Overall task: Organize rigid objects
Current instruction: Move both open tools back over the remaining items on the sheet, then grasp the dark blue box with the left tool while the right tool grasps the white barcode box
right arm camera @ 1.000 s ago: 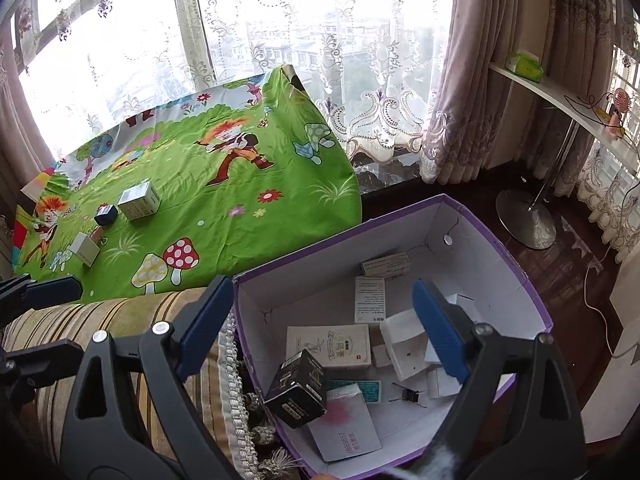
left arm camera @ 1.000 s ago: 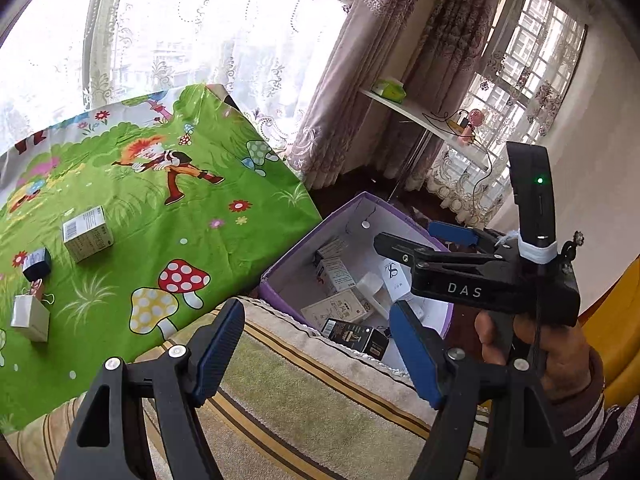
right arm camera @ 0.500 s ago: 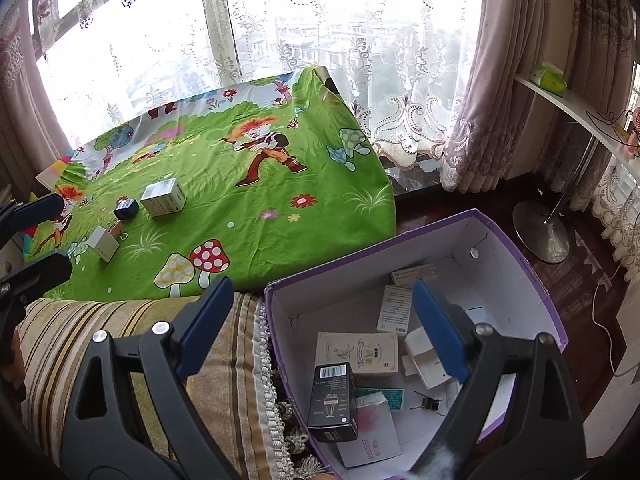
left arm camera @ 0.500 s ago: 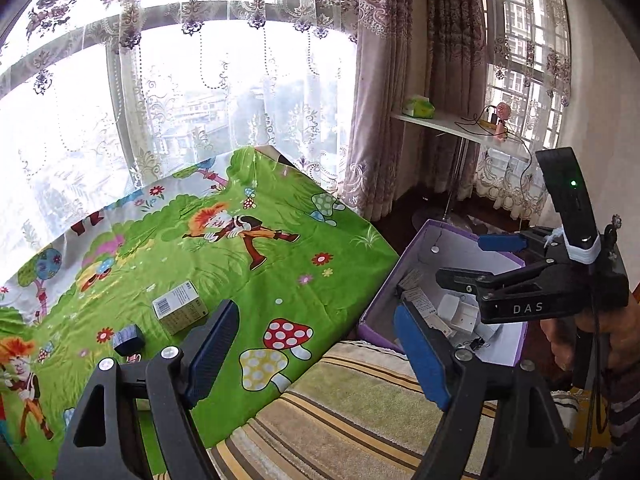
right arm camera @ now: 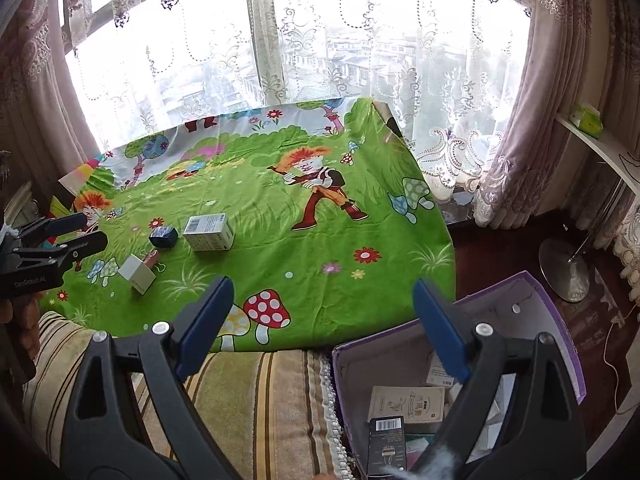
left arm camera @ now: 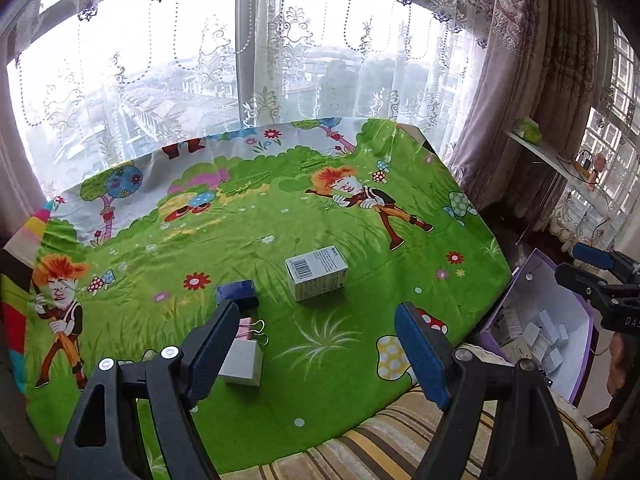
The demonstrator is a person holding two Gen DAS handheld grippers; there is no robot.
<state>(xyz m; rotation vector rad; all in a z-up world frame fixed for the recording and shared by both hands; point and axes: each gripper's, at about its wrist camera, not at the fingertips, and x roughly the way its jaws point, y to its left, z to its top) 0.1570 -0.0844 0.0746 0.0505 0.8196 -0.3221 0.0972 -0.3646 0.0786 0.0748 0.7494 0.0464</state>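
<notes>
A barcoded white carton [left arm camera: 316, 272] lies on the green cartoon cloth [left arm camera: 400, 280]. To its left sit a small dark blue box [left arm camera: 237, 294], a pink binder clip [left arm camera: 252, 326] and a small white box [left arm camera: 242, 364]. My left gripper [left arm camera: 316, 344] hovers open above the cloth's near edge, its left finger partly covering the white box; nothing is between its pads. In the right wrist view the same carton [right arm camera: 209, 232], blue box [right arm camera: 163, 237] and white box [right arm camera: 137, 274] lie far left. My right gripper [right arm camera: 322, 320] is open and holds nothing, over the cloth's edge and the purple box [right arm camera: 552, 300].
The purple box holds several cartons, among them a black one [right arm camera: 386, 444]. A striped cushion [right arm camera: 260, 392] lies under both grippers. My left gripper [right arm camera: 86, 232] shows at the left edge, my right gripper [left arm camera: 570, 262] at the right. A lamp base [right arm camera: 564, 270] stands on the floor.
Both grippers have swung left, away from the purple box and toward the green cloth. The left one now faces the cartons on the cloth, its jaws slightly wider.
</notes>
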